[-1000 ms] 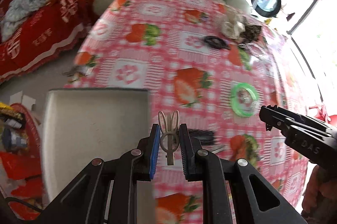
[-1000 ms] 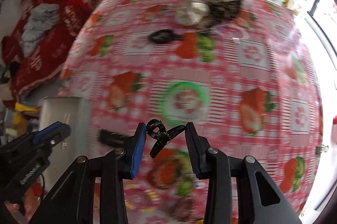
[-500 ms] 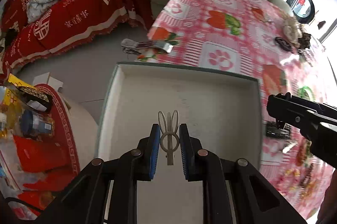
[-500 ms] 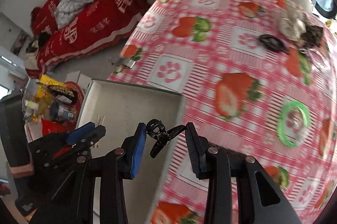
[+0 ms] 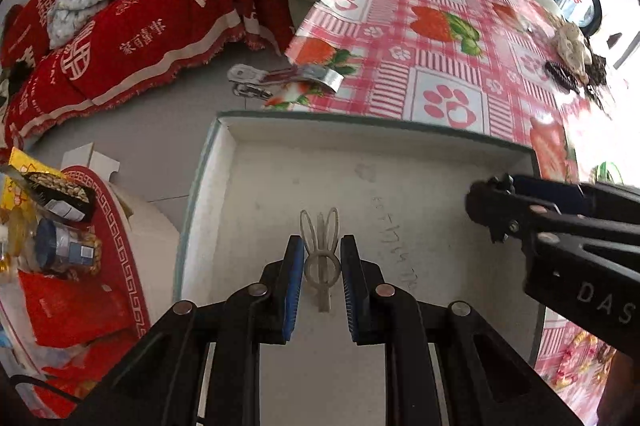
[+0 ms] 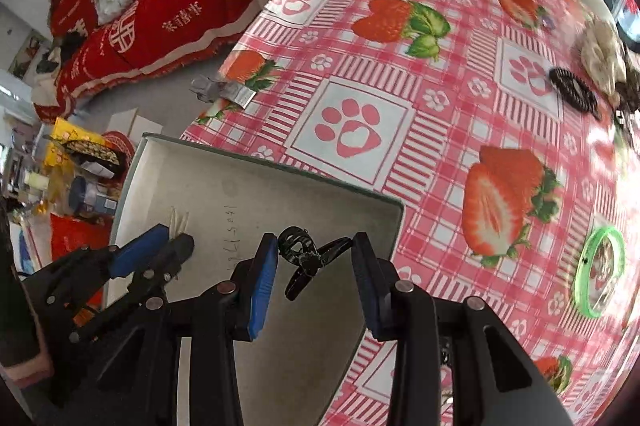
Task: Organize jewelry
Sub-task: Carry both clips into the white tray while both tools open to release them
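A shallow white box (image 5: 280, 162) (image 6: 192, 186) lies at the table's near left corner. My left gripper (image 5: 320, 260) is shut on a clear rabbit-ear hair clip (image 5: 320, 258) and hangs over the box floor. In the right wrist view my right gripper (image 6: 314, 258) is shut on a black claw hair clip (image 6: 304, 258), held above the box's right part. The left gripper (image 6: 160, 246) shows there at the lower left, and the right gripper (image 5: 560, 222) enters the left wrist view from the right.
The pink strawberry tablecloth (image 6: 400, 86) carries a green bangle (image 6: 600, 274), a black hair tie (image 6: 572, 88) and a pile of accessories (image 6: 604, 58) at the far right. A metal clip (image 5: 280, 76) holds the cloth's corner. A red-draped sofa (image 5: 120, 6) and a snack-laden stool (image 5: 60, 246) stand beyond the table's edge.
Both grippers have travelled left from over the tablecloth to above the white box, each still holding its clip, and they have come lower.
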Motion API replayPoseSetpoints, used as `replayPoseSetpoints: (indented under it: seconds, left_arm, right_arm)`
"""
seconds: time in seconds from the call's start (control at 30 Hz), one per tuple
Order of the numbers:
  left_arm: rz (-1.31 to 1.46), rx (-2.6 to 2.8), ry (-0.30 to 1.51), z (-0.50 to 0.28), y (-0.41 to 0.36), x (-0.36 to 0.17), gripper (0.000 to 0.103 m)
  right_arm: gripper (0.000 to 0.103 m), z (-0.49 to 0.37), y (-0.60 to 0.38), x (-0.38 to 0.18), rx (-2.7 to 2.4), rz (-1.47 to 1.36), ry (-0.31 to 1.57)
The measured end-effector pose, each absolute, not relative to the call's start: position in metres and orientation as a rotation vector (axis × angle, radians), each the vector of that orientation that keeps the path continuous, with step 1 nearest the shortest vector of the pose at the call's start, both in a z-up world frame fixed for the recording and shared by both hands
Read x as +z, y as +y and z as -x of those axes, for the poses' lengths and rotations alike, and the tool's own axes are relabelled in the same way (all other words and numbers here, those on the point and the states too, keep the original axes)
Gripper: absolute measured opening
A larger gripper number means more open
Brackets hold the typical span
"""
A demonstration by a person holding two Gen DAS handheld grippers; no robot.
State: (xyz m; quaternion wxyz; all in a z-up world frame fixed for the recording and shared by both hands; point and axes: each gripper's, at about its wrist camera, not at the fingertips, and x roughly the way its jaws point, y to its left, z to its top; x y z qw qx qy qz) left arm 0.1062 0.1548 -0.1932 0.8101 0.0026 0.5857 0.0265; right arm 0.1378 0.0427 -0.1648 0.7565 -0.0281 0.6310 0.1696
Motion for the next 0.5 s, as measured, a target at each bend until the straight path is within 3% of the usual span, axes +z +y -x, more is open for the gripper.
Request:
replayPoseSetpoints:
  seconds: [0.37,0.5]
  left_arm:
    - [-0.027,0.06,1.275,-0.106,0.152,-0.198,0.026]
    - [-0.021,0.067,1.271,-0.104,0.153,-0.196,0.026]
  right_arm:
    - [0.043,-0.136,0.051,-0.181,0.366,0.087,1.411]
    - [0.053,-0.139,0.05,-0.182,0.387,0.038,1.427]
